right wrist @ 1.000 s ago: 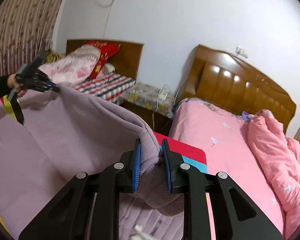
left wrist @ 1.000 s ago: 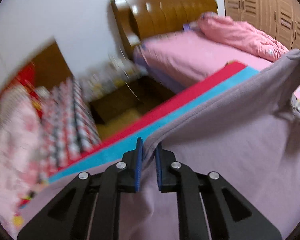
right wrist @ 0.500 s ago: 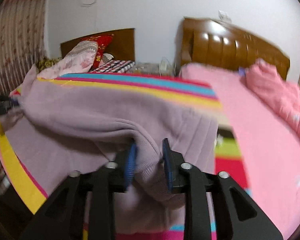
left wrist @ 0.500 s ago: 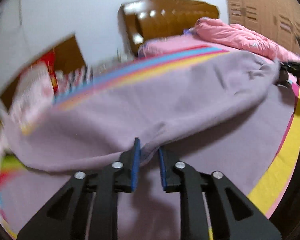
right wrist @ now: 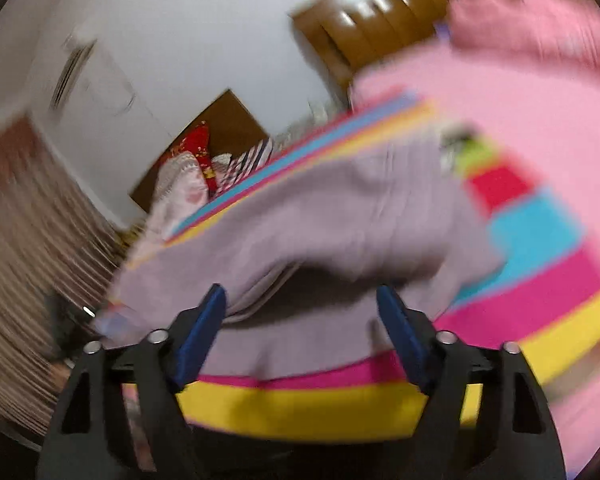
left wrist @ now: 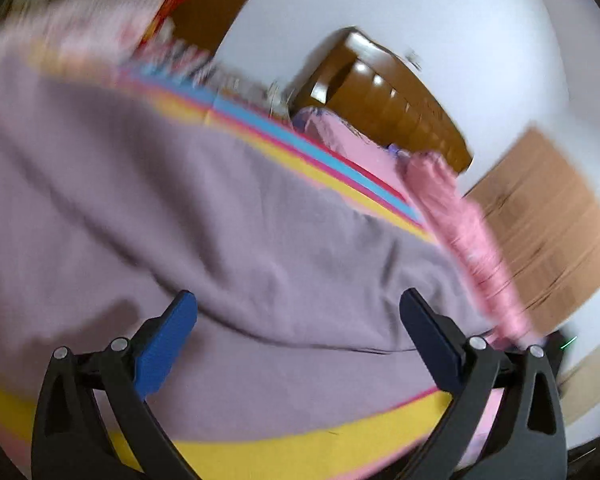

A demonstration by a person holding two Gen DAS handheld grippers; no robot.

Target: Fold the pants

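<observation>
The mauve pants [left wrist: 228,216] lie folded over on a striped mat [left wrist: 300,436] on the bed. My left gripper [left wrist: 298,308] is open wide just above the near folded edge, holding nothing. In the right wrist view the pants [right wrist: 340,232] lie spread in front of my right gripper [right wrist: 302,300], which is also open wide and empty, close over the near edge. Both views are motion-blurred.
The striped mat [right wrist: 300,408] lies on a pink bed [right wrist: 540,120] with a wooden headboard [left wrist: 380,100]. A pink quilt [left wrist: 460,232] is bunched at the right. A second bed with a red pillow [right wrist: 196,148] stands beyond.
Both grippers have opened and let go of the pants, which now lie folded on the mat. Both cameras have swung and pulled back slightly.
</observation>
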